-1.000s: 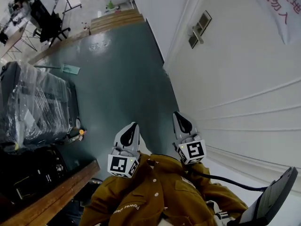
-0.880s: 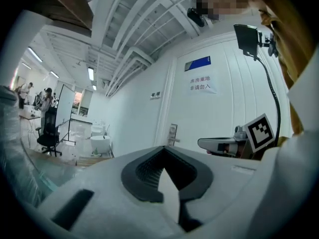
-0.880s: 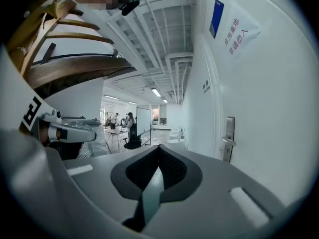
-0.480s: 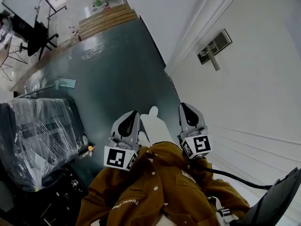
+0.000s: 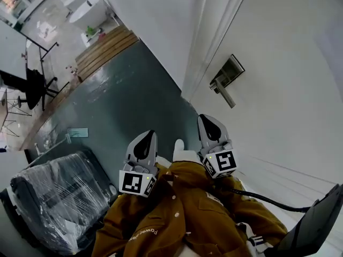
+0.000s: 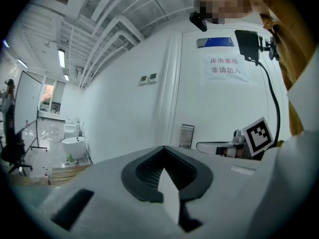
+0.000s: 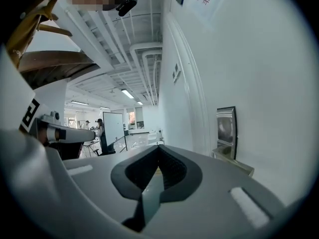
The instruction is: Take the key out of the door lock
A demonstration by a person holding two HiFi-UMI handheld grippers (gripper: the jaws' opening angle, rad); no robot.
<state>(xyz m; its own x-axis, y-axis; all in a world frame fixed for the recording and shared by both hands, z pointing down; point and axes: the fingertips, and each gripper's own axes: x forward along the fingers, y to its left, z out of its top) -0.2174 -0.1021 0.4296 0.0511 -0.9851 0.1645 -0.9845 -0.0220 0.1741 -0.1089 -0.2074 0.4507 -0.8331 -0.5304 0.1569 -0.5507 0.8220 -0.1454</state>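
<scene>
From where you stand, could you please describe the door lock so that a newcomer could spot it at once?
Start at the big white door on the right of the head view. Near its edge by the frame sits the door lock, an upright plate with a lever handle; unlike the printed notice higher up, it is shiny metal.

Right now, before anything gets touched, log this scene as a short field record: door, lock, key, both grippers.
door: white door, at the right in the head view
lock: metal lock plate with lever handle
key: not discernible in any view
left gripper: jaws together, empty, off the door
right gripper: jaws together, empty, short of the lever handle
floor: plastic-wrapped dark bundle
</scene>
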